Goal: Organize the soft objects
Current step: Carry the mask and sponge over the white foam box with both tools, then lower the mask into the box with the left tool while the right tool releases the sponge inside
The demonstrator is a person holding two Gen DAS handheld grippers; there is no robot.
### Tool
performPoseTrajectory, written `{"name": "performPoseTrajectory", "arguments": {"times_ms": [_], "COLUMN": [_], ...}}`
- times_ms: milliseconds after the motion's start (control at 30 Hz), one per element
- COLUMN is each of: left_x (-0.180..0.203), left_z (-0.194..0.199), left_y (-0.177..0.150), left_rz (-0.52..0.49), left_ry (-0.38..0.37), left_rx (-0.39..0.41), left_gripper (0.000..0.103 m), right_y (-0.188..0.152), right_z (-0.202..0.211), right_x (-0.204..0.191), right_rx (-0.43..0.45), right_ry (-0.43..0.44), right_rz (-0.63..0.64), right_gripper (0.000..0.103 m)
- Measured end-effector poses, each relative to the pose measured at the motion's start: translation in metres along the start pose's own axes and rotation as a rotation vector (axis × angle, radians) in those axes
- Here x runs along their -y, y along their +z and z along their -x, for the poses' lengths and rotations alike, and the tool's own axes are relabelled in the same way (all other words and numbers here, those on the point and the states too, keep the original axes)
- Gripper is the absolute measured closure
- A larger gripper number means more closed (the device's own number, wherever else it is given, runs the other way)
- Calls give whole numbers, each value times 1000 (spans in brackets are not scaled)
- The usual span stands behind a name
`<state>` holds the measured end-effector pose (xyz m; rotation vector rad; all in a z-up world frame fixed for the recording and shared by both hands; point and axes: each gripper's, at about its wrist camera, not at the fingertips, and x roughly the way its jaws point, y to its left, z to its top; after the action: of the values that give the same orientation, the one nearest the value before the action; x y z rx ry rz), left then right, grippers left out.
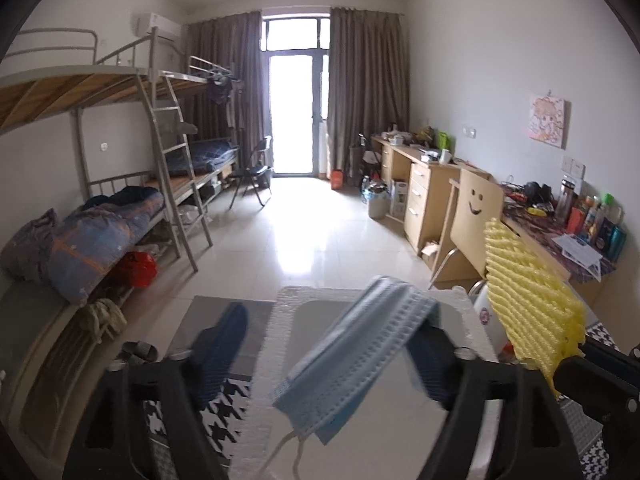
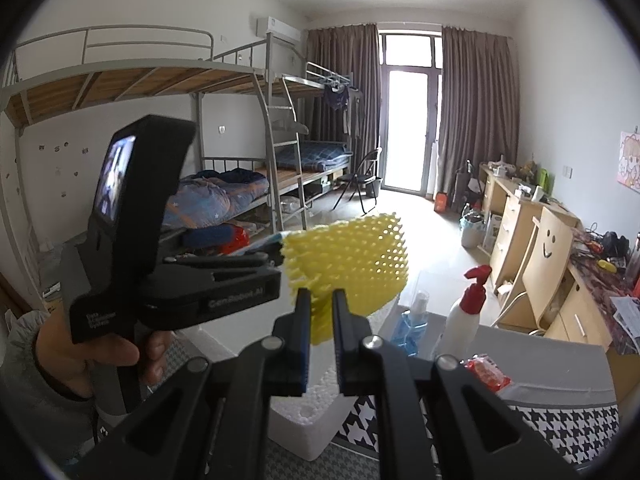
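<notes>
The left gripper [image 1: 332,360] is standing with its jaws wide apart above the white foam box [image 1: 280,344], and the blue face mask [image 1: 352,352] is draping off the right-hand jaw, not pinched, so it looks to be on its way down into the box. The right gripper [image 2: 320,320] is clamping its nearly closed jaws on the yellow foam net [image 2: 352,256], holding it up beside the left one. Judging by this, the mask is almost stowed, while the net is waiting its turn.
</notes>
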<state>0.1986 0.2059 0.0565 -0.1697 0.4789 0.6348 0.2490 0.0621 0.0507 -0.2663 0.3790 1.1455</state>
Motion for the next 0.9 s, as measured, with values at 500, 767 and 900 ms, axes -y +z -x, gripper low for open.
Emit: {"name": "performPoseTrajectory", "arguments": {"times_ms": [500,767,900], "left_x": [-6,-8,-8], "left_z": [-6,-4,-3], "left_y": [-10,-16,-20], "left_rz": [-59,-112,-142], "left_ry": [27,6,0], "left_rx": [-23,-3,6], "left_gripper": [1,1,1], "right_y": [5,11,13], "right_z": [-7,-9,-17], "right_x": [-3,-2,-4], "right_rx": [-19,-25,-44], "right_ry": [23,98,141], "right_rz": [4,13,27], "right_gripper": [90,90,90]}}
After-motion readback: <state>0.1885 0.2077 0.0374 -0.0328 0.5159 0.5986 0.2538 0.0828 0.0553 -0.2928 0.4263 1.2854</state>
